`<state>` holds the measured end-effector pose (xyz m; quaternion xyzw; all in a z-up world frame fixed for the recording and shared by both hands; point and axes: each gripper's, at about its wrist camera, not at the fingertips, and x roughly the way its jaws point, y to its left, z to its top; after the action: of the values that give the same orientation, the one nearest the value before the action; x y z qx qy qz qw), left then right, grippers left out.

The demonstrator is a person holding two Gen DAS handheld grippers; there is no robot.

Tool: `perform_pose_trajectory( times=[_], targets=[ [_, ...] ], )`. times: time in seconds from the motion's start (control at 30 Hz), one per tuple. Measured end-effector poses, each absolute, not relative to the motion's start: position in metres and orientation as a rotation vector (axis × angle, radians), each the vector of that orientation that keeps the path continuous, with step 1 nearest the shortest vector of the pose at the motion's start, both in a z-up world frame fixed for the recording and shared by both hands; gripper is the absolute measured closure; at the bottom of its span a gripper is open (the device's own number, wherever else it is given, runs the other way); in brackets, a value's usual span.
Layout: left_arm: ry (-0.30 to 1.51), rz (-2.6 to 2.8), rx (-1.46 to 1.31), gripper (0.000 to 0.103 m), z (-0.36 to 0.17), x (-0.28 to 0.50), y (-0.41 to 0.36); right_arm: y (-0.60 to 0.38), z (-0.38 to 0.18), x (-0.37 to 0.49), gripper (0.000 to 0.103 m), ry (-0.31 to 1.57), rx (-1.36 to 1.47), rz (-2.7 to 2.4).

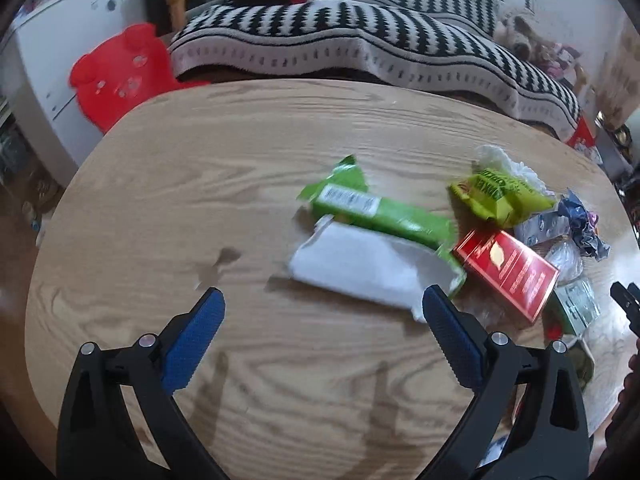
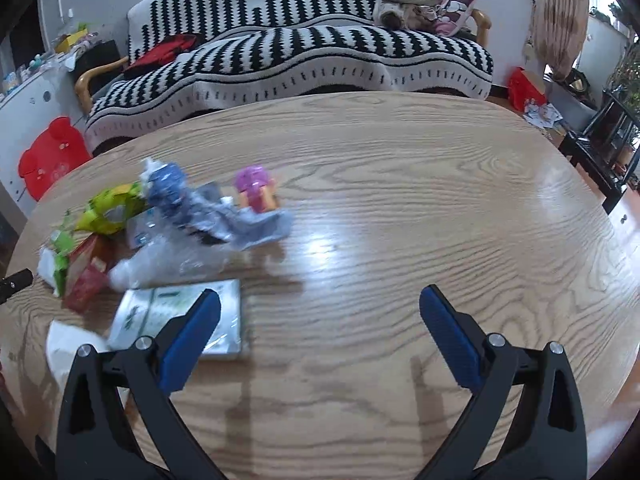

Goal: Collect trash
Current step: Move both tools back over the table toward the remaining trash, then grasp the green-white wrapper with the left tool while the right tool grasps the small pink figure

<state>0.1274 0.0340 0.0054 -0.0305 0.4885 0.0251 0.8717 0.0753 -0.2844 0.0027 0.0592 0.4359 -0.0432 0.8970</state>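
Trash lies heaped on the wooden counter (image 1: 168, 184), most of it toward 2 o'clock of your left claw (image 1: 322, 308), which is spread wide and holds nothing. Nearest piece: white tissue (image 1: 356, 268) spilling from a green wrapper (image 1: 376, 216), its near corner just beside your right-hand fingertip (image 1: 436, 300). Beyond that, a yellow-green packet (image 1: 500, 196), a red box (image 1: 508, 268) touching the wrapper's end, and crumpled blue-grey foil (image 1: 584, 224) near the counter edge at 3 o'clock. From your right claw (image 2: 320, 308), likewise wide open and empty, the same heap sits at 10 o'clock: a flat silver-green packet (image 2: 168, 308) partly under the left fingertip (image 2: 208, 308), clear crinkled plastic (image 2: 176, 256) above it, a pink toy-like piece (image 2: 256, 188) at 11 o'clock. No bin shows in either view. Risks, as I judge them: both views are smeared, so you seem to be moving fast; a quick close on the tissue may pinch only a loose fold and leave the wrapper behind. The flat packet lies flush on the wood and may slide away instead of lifting. Foil and plastic overlap, so dragging one may sweep neighbours off the edge. Both claws working one heap could collide. The pink piece may not be trash; check before you grab.
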Motion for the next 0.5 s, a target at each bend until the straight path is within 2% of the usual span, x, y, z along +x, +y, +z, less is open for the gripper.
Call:
perform_pose_trajectory(
  times=[0.33, 0.5],
  targets=[
    [1.073, 0.029, -0.014, 0.007, -0.007, 0.181, 0.007, -0.299, -0.008, 0.082, 0.007, 0.914, 0.177, -0.087],
    [1.075, 0.022, -0.003, 0.007, -0.011, 0.169, 0.008, -0.303, -0.008, 0.081, 0.007, 0.904, 0.184, -0.089]
  ],
)
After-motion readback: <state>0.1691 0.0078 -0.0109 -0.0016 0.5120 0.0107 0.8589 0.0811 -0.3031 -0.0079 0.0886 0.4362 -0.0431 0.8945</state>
